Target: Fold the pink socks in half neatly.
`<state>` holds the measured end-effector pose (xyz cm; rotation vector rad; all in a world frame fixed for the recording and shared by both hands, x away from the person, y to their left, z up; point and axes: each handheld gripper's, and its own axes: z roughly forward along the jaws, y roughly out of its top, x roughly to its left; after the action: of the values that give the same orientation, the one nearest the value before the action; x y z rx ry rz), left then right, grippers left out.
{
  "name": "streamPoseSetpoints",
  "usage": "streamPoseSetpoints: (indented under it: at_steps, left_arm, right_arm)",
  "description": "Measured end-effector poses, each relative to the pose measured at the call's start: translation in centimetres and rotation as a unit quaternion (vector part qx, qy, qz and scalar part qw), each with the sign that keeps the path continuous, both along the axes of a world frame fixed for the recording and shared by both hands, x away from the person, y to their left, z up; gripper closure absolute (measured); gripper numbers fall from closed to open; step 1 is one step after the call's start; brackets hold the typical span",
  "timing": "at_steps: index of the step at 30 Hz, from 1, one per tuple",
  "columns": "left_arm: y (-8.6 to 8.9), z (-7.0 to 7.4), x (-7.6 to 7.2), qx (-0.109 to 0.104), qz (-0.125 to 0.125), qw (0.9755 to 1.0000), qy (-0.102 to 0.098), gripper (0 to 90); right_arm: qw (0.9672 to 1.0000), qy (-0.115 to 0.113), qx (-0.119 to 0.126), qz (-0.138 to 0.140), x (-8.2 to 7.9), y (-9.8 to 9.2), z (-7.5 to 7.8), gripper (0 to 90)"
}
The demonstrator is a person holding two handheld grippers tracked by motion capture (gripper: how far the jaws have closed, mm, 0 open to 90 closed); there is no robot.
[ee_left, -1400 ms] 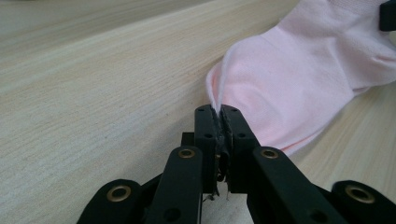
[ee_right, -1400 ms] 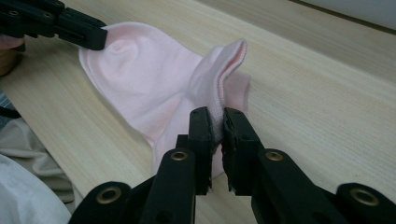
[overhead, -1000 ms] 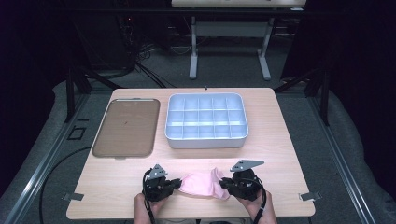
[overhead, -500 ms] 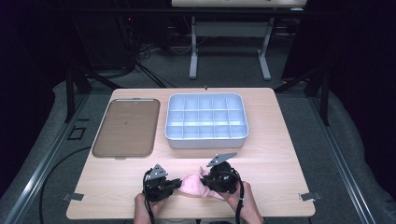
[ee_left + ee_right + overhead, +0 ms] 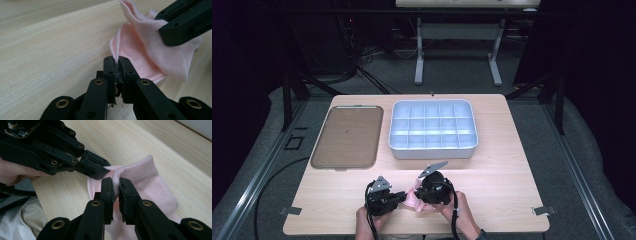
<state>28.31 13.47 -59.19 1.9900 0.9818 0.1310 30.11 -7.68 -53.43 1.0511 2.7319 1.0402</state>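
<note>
Since a second ago the right hand-held gripper (image 5: 421, 192) has slid left along the frame's bottom, bunching the pink sock (image 5: 412, 199) toward the left hand-held gripper (image 5: 398, 196). Both are clamped on the sock's fabric, low on the table (image 5: 512, 170)

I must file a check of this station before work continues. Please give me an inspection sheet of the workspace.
Surface: wooden table, level, no spills seen.
Job's things: pink sock, bunched at the near edge, pinched at two places.
Clutter: brown tray at left and grey compartment box at middle, its compartments look bare.
Grippers: left gripper shut on the sock's edge; right gripper shut on its ribbed cuff.
Cables: one black cable trails along the right hand; more lie on the floor at left.
Surroundings: dark room, a white table frame behind.
</note>
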Motion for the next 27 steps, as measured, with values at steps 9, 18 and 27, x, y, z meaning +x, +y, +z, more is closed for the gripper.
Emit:
streamPoseSetpoints:
  at_steps: [9,18,27]
  left_arm:
    - [0.0,0.0,0.0,0.003,-0.001,1.0,-0.004,83.7]
    - [-0.1,0.0,-0.1,0.003,0.001,1.0,-0.004,83.5]
    - [-0.1,0.0,-0.1,0.003,0.002,1.0,-0.003,83.1]
  right_arm:
    - [1.0,-0.002,0.007,0.005,0.0,-0.1,-0.3,66.1]
    - [0.9991,-0.015,0.025,-0.03,-0.4,-3.5,0.7,64.4]
    - [0.9983,-0.027,-0.048,-0.018,-0.9,-2.0,-1.6,60.0]
